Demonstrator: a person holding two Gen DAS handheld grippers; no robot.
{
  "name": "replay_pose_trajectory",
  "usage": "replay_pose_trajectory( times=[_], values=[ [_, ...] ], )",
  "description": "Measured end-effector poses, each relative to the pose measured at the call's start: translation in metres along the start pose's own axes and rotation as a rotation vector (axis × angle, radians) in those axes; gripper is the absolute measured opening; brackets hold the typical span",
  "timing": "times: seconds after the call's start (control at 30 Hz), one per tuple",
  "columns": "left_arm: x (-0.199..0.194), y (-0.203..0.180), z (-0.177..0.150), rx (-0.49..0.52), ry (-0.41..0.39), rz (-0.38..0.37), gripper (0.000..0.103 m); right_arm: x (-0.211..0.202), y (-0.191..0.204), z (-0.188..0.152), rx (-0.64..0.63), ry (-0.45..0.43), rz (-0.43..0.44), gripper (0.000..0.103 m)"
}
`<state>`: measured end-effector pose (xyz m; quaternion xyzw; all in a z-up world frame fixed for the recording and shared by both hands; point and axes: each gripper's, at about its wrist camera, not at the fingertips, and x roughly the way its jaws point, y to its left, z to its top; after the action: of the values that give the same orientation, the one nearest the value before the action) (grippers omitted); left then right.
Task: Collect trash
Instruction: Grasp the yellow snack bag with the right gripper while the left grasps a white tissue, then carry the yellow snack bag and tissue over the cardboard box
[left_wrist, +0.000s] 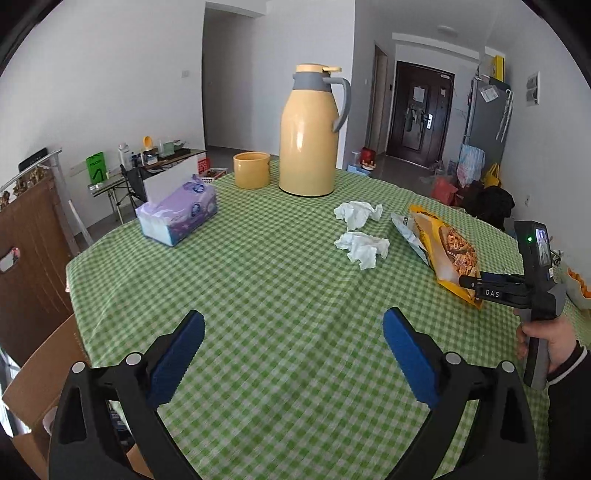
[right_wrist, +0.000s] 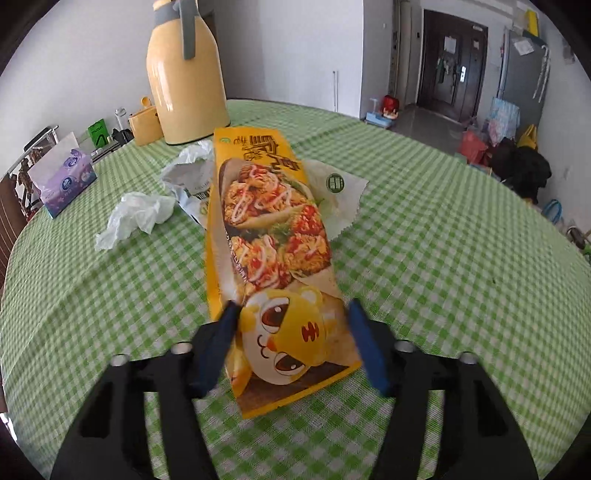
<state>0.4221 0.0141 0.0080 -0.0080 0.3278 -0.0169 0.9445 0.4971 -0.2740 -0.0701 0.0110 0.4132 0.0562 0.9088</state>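
- We see our right gripper (right_wrist: 291, 343) set around the near end of the yellow snack bag (right_wrist: 273, 236): its blue pads (right_wrist: 364, 343) flank the bag's cartoon-tiger end and the left pad touches the bag's edge, but we cannot tell whether the right pad presses on it.
- The bag lies lengthwise on the green checked tablecloth (right_wrist: 443, 258), with a white paper wrapper (right_wrist: 343, 192) tucked under its far end.
- From the left wrist view, our left gripper (left_wrist: 293, 350) hangs over bare cloth with its jaws spread wide and nothing between them.
- Two crumpled white tissues (left_wrist: 360, 247) lie just beside the bag, between it and the middle of the table.
- A tall yellow thermos jug (left_wrist: 310, 136) stands at the far side, a yellow cup (left_wrist: 252, 170) just beside it.
- A purple tissue pack (left_wrist: 177, 214) sits towards the left edge, well apart from the trash.
- A hand (left_wrist: 546, 339) grips the right tool's handle at the frame's right edge.
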Motion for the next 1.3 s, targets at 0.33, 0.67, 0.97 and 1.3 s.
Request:
replay_pose_trajectory(
  times=[0.33,0.67,0.97,1.3],
  values=[
    [0.098,-0.073,0.038,0.098,0.077,-0.050,0.094,-0.080,-0.073,0.001,0.156,-0.158,0.042,0.006],
    [0.238,-0.118,0.073,0.234,0.228,0.092,0.089,-0.109,-0.148,0.001,0.312,-0.232,0.030,0.006],
    [0.220,-0.112,0.091,0.151,0.253,0.016,0.001,-0.105,-0.156,0.000,0.333,-0.218,0.025,0.006],
    [0.033,-0.045,0.091,0.078,0.023,-0.026,0.001,-0.125,-0.101,0.019,0.247,-0.242,0.087,0.006]
  ],
)
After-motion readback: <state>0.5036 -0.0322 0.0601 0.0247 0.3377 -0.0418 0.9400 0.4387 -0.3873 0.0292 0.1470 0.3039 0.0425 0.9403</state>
